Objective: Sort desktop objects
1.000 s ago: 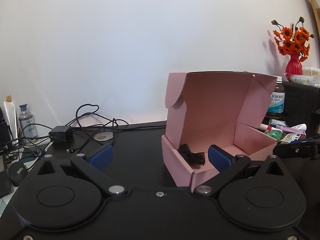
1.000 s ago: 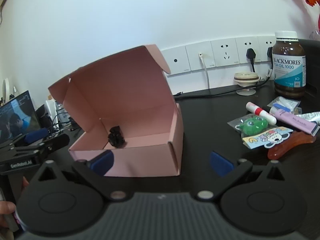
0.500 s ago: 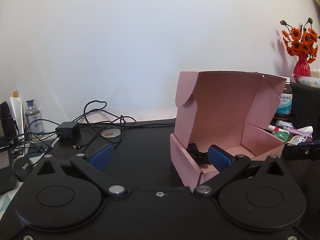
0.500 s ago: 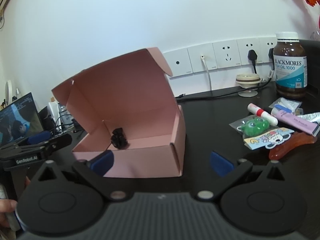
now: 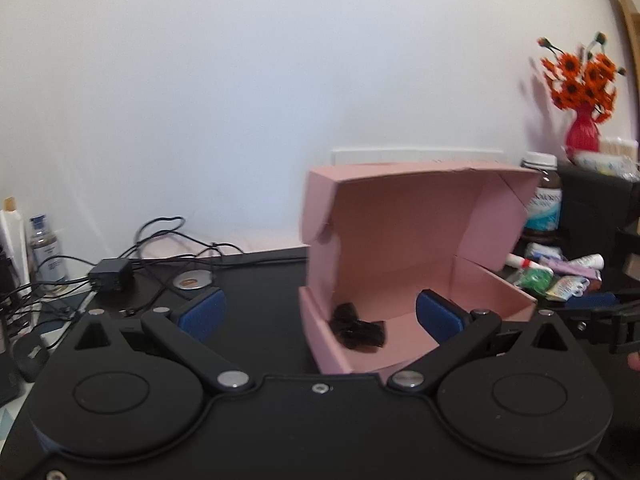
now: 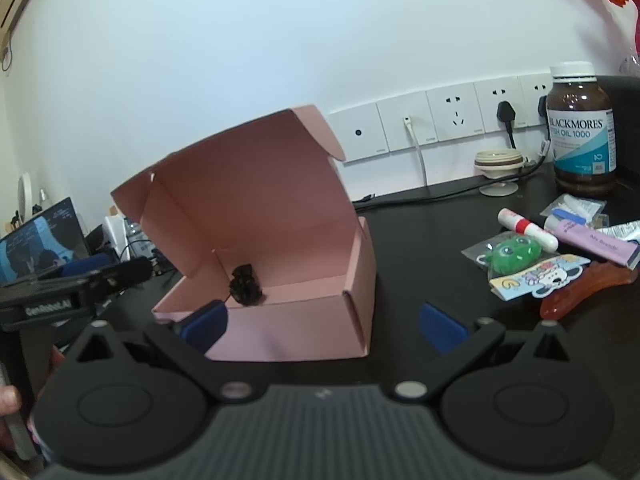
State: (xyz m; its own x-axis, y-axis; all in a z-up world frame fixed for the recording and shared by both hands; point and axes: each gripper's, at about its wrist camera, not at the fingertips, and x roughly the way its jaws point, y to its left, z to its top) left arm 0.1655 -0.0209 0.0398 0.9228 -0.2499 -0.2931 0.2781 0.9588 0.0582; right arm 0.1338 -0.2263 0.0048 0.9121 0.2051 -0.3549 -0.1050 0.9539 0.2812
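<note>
Right wrist view: both claws, right claw [image 6: 324, 326] and left claw [image 5: 320, 312], released, empty; green frog toy [image 6: 516, 256] in slick packet looks light, soft; pinch across its body, then into pink box [image 6: 304, 320]

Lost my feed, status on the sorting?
Left tool open, right tool open, both empty. Pink box lid up, one black item inside. Pile right of box unsorted. Nothing blocking.

Clip [image 6: 245, 289] inside box [image 6: 320, 320]
</note>
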